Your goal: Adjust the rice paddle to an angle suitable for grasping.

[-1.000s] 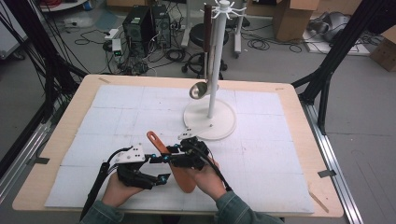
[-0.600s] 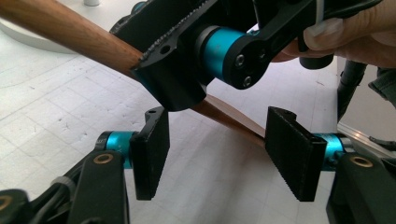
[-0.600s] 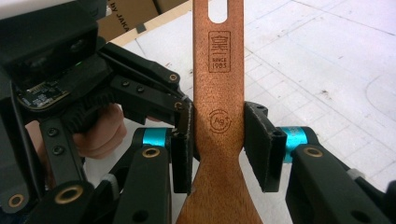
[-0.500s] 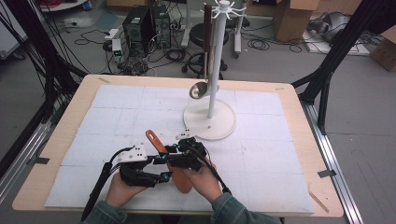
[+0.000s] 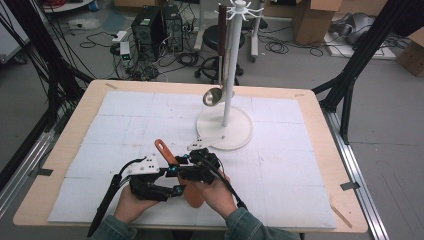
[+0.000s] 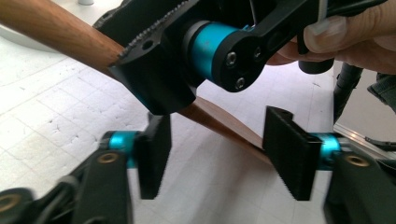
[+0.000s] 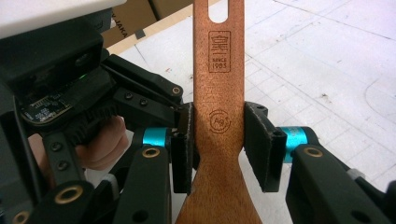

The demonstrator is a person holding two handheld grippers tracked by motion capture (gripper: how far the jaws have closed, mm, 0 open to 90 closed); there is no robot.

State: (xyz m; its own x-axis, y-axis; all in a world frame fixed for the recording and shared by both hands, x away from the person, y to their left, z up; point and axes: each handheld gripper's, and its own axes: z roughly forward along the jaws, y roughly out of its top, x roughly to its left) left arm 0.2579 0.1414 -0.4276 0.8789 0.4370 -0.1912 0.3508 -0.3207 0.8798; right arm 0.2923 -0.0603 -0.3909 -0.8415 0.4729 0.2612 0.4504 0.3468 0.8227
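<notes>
- The right gripper is holding a wooden spatula by the neck, with its 2 black pads pressing on the 2 thin edges of the wood.
- In the right gripper view, the handle is pointing up past the jaws, with a stamped mark and a hole near its end.
- The wide blade of the spatula is sitting below the jaws, toward the person.
- The left gripper is standing open around the blade of the spatula, and its jaws have just been closing.
- In the left gripper view, the blade is passing between the 2 pads, close to the one on the right side of that view, and I cannot tell if it is touching that pad.
- In the high view, both grippers are sitting side by side over the white mat, near the middle of the near edge of the table.
- The orange-brown spatula is pointing its handle up and away from the person.
- A white stand is standing on the mat past the grippers, toward the far edge.
- A metal ladle is hanging from the stand.
</notes>
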